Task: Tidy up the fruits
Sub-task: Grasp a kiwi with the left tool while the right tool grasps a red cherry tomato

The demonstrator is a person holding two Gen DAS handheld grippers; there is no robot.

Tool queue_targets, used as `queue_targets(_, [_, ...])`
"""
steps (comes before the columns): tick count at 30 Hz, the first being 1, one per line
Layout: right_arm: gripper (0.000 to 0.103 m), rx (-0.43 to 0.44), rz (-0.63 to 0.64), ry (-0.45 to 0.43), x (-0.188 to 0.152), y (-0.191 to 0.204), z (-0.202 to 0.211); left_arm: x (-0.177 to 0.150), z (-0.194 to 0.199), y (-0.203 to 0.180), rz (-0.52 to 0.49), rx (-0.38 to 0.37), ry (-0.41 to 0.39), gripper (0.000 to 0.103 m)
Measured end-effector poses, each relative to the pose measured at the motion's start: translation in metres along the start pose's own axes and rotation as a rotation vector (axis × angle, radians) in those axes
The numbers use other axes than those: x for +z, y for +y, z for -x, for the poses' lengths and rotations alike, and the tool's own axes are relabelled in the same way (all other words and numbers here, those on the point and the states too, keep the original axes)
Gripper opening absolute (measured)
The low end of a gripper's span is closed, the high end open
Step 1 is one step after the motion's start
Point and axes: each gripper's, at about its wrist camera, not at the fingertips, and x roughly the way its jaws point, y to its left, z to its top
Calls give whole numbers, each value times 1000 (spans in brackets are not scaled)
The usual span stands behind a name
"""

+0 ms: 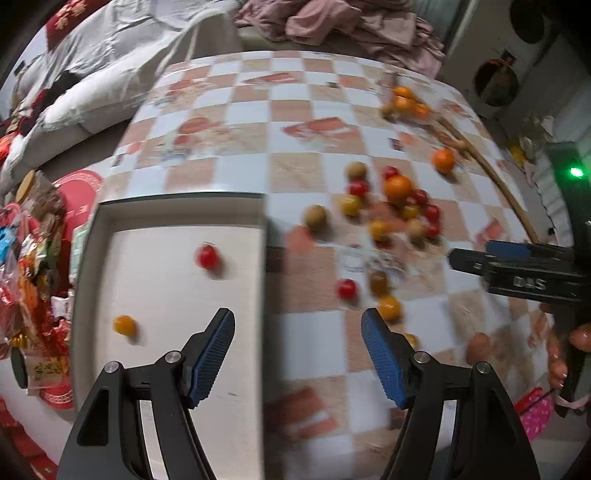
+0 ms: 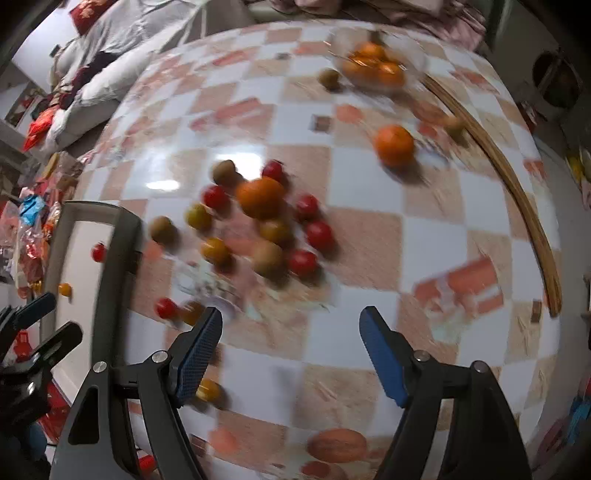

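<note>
A bed (image 1: pixel 92 74) with grey-white bedding is seen beyond the far left of the desk (image 1: pixel 306 96), and a heap of pink cloth (image 1: pixel 332 22) lies behind its far edge. The desk is covered by a glossy checked cloth of white and tan squares with orange prints. A pale tray (image 1: pixel 177 369) with a raised rim is set at the desk's left side; crinkled red snack packets (image 1: pixel 33 266) are piled just beyond it. A thin wooden hoop (image 2: pixel 532 206) curves along the right side.

The fruits are scattered mid-desk: a large orange (image 2: pixel 260 197) is ringed closely by red, yellow and brownish small fruits, a second orange (image 2: pixel 395 144) lies apart, and more oranges (image 2: pixel 373 66) are grouped at the far end. In the tray, a red tomato (image 1: pixel 207 256) and a yellow one (image 1: pixel 124 325) lie well apart.

The left tongs (image 1: pixel 297 350) are held spread over the tray's right rim, nothing between them. The right tongs (image 2: pixel 291 350) are likewise spread and empty above bare cloth.
</note>
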Motion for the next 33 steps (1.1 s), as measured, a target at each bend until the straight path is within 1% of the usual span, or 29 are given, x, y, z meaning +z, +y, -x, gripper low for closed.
queue_targets(3, [80, -2, 0, 16, -6, -9, -5, -14, -4, -20, -45, -18, 20, 72])
queue_targets(5, [80, 1, 6, 21, -8, -11, -7, -25, -12, -31, -77, -30, 50, 72])
queue_targets(8, [80, 12, 14, 26, -11, -13, -13, -40, -23, -43, -115, -29, 70, 72])
queue_targets(12, [79, 27, 31, 25, -11, -12, -20, -50, -37, -50, -115, -43, 88, 72])
queue_targets(14, [73, 28, 50, 22, -11, -10, -24, -54, -43, -53, -111, -52, 95, 72])
queue_targets(16, [65, 31, 66, 28, -10, -9, -29, -55, -49, -57, -119, -49, 95, 72])
queue_targets(18, [63, 33, 74, 32, -10, -8, -33, -53, -54, -60, -122, -47, 93, 72])
queue_targets(22, [62, 35, 87, 17, -7, -6, -37, -47, -63, -62, -117, -43, 89, 72])
queue_targets(25, [61, 28, 104, -1, 0, -2, -40, -42, -68, -64, -107, -72, 88, 72])
queue_targets(27, [60, 23, 115, -13, 6, 0, -42, -39, -69, -69, -113, -76, 85, 72])
queue_targets(29, [55, 11, 132, -28, 11, 2, -43, -37, -71, -72, -109, -85, 88, 72])
queue_targets(32, [40, 4, 157, -38, 16, 7, -45, -33, -73, -72, -86, -96, 89, 72])
queue_targets(33, [33, 5, 162, -39, 18, 8, -45, -32, -73, -72, -81, -96, 86, 72])
